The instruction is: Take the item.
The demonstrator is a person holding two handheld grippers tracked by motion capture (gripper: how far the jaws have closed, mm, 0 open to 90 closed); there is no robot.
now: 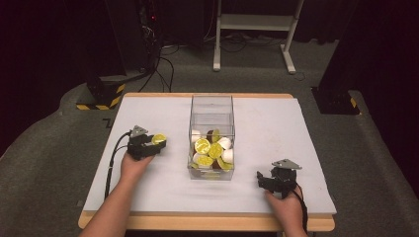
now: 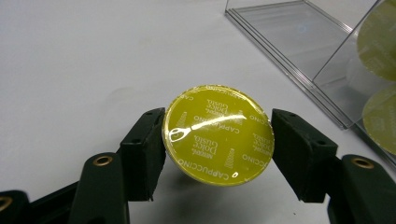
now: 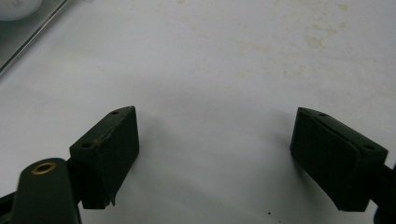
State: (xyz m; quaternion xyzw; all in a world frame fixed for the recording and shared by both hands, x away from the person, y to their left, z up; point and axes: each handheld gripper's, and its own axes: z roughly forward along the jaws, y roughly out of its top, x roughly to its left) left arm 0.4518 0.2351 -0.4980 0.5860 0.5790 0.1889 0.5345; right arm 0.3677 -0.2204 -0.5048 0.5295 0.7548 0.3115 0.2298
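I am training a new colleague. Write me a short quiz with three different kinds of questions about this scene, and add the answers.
1. True or false: the left gripper is shut on a yellow capsule.
2. Multiple choice: where are most capsules? A) scattered on the white table; B) inside the clear box; C) in the right gripper.
3. Short answer: which word is printed around the rim of the held capsule's lid?

Key
1. True; both pads press its rim.
2. B.
3. CAPPUCCINO.
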